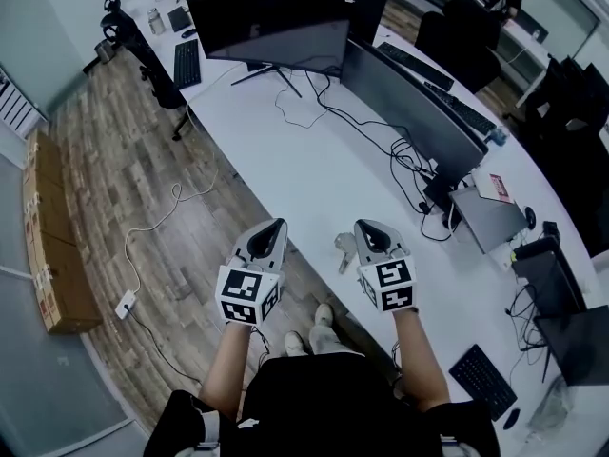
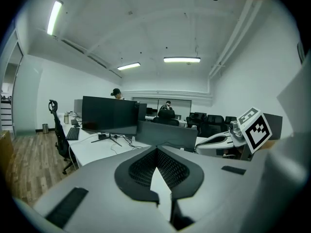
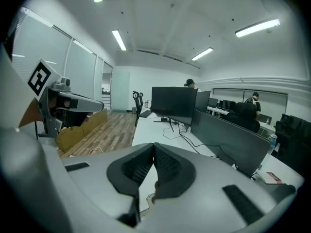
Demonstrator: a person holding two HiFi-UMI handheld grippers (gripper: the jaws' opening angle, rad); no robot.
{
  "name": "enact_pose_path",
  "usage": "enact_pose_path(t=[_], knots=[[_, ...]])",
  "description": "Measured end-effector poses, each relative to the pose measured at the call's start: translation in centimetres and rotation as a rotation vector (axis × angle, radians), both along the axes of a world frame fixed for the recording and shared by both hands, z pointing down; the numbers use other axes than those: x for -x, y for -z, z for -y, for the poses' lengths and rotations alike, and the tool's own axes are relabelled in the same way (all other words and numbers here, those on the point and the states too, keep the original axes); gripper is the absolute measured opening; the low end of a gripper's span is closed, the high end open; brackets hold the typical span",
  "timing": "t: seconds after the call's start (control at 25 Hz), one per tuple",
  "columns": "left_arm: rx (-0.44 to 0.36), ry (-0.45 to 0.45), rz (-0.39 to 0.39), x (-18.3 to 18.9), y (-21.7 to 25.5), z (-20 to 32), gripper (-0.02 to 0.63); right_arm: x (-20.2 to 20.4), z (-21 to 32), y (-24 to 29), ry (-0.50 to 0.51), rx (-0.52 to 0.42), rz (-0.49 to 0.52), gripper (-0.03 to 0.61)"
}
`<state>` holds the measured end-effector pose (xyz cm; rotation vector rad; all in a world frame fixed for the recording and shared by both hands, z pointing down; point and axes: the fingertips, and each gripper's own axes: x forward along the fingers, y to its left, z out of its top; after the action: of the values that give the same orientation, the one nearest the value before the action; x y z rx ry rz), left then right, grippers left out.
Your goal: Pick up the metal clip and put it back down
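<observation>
The metal clip [image 1: 344, 251] lies on the white tabletop [image 1: 304, 169] near its front edge, just at nine o'clock of the right gripper [image 1: 364, 225], whose fingers are pressed together with nothing between them. The left gripper [image 1: 277, 225], farther toward nine o'clock, likewise has its fingers closed and empty. A curved monitor [image 1: 271, 27] stands at twelve o'clock; cardboard boxes [image 1: 55, 255] sit on the floor at nine, contents unseen.
</observation>
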<state>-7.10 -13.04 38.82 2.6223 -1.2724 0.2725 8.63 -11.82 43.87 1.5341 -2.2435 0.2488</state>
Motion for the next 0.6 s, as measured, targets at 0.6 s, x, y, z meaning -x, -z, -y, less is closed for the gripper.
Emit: enact_pose_path(t=[0.6], knots=[[-0.132,-0.036,-0.012,-0.1,6.1,-4.2,0.011,0.2,-4.1,8.4,-0.031,-0.189,0.034,0.025]])
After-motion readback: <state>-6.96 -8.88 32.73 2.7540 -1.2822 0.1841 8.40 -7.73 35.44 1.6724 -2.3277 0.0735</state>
